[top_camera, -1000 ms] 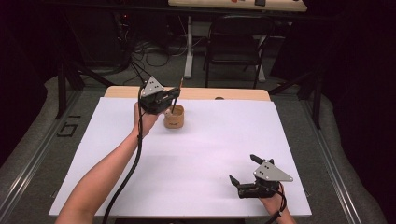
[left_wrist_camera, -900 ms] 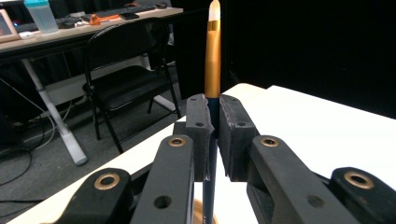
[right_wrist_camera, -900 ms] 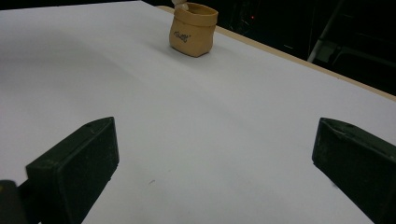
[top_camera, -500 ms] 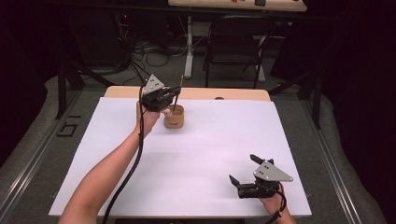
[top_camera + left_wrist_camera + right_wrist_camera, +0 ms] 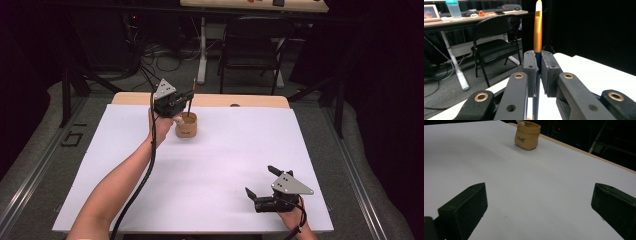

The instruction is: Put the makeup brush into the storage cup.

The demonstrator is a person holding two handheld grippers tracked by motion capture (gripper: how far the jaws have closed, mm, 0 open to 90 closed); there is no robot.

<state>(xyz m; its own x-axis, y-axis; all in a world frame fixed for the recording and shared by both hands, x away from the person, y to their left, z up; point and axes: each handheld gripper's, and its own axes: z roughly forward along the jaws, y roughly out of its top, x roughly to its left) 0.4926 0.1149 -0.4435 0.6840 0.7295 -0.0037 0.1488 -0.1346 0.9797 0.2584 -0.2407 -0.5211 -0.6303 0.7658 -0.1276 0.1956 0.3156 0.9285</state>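
Note:
A small tan pouch-shaped holder (image 5: 186, 125) (image 5: 527, 135) stands on the white sheet (image 5: 225, 150) near its far edge. My left gripper (image 5: 188, 95) (image 5: 538, 65) hovers just above it, shut on a paintbrush (image 5: 192, 95) (image 5: 537, 30) with a dark handle, an orange-gold ferrule and a pale tip; the brush stands upright, its lower end over the holder's mouth. My right gripper (image 5: 261, 181) (image 5: 536, 207) rests low over the sheet's near right corner, open, with nothing between its jaws.
A wooden table edge (image 5: 240, 101) shows beyond the sheet. Behind it stand a black folding chair (image 5: 252, 45) (image 5: 495, 42) and a desk (image 5: 474, 18) with a bottle and small items. Dark stands and cables flank the table.
The left gripper has shifted slightly right with the brush, bringing it over the holder. The right gripper has stayed still.

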